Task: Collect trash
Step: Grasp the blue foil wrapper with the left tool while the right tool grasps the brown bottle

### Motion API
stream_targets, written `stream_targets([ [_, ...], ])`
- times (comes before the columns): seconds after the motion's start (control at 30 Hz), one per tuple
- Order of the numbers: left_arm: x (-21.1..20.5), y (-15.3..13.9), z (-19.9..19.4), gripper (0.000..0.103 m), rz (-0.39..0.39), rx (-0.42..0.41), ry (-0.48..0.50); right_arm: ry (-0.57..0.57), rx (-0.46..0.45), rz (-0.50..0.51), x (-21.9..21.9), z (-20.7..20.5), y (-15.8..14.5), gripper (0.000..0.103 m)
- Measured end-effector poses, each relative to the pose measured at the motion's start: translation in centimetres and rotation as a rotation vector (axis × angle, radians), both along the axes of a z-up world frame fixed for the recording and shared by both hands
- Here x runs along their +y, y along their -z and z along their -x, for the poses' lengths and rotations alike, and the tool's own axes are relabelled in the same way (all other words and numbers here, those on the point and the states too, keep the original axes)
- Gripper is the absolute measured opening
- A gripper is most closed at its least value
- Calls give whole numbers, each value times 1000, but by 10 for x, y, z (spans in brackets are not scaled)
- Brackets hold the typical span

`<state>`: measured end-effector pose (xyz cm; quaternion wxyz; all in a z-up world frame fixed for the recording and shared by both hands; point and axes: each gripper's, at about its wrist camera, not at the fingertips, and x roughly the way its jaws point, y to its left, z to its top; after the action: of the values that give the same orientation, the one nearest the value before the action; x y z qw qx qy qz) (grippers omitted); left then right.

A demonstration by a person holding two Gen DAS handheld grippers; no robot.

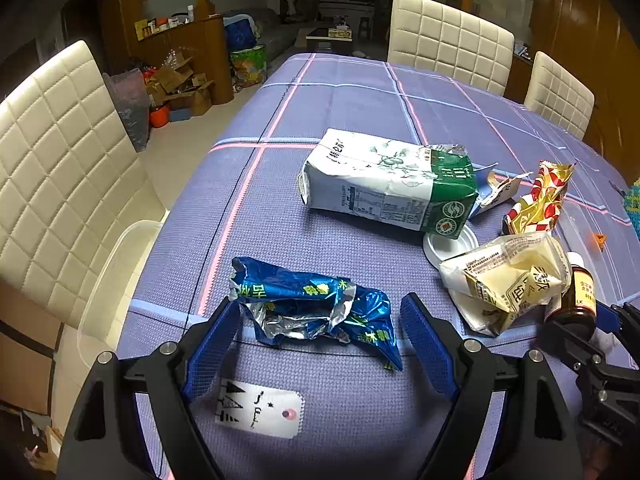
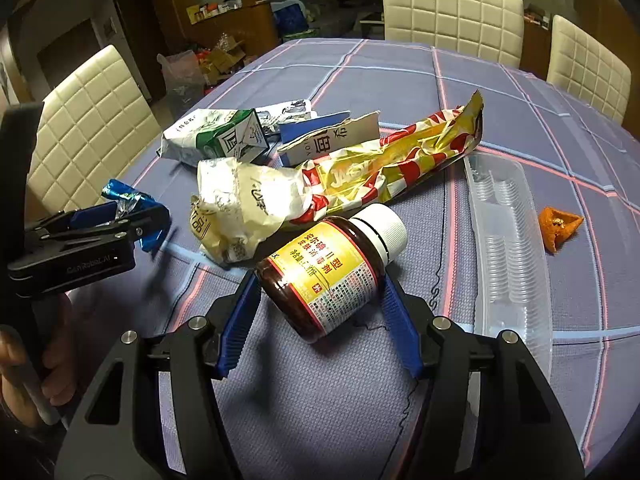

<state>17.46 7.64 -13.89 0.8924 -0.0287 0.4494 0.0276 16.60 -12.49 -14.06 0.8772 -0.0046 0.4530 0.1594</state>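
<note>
A: What were the left tongs (image 1: 320, 344) doing?

B: They stood wide open and gripped nothing. The crumpled blue foil wrapper (image 1: 316, 310) lay between the pads, touching neither that I could see, its long axis running nine to three o'clock across the jaws.

A: And the right tongs (image 2: 320, 316)?

B: Partly closed around the brown bottle (image 2: 328, 270). Both blue pads sat against its sides, so I judged it gripped. It lay on its side on the table (image 2: 400, 76), white cap toward one o'clock, base toward seven.

A: Further out?

B: At twelve o'clock from the bottle lay a cream paper bag (image 2: 240, 208) and a long red-and-gold wrapper (image 2: 392, 164), pointing toward two o'clock. Beyond them were a green-and-white carton (image 2: 212, 138) and torn blue card (image 2: 320, 136). At three o'clock sat a clear plastic tray (image 2: 508, 240), with an orange scrap (image 2: 558, 226) past it.

A: Progress?

B: Barely begun, I'd say. Every piece was on the table, and no bin showed.
</note>
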Motion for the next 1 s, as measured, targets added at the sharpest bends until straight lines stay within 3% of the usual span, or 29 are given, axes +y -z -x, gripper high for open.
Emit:
stream_targets([
  [0.13, 4, 2, 2, 80, 25, -6, 0, 1, 5, -3, 2, -1, 0, 62],
  [0.27, 5, 1, 4, 67, 39, -16, 18, 6, 1, 7, 4, 2, -1, 62],
  [0.4, 0, -3, 9, 61, 9, -43, 51, 15, -9, 18, 4, 6, -5, 62],
  [1.0, 17, -37, 57, 60, -37, -186, 23, -5, -107, 62, 27, 36, -37, 62],
])
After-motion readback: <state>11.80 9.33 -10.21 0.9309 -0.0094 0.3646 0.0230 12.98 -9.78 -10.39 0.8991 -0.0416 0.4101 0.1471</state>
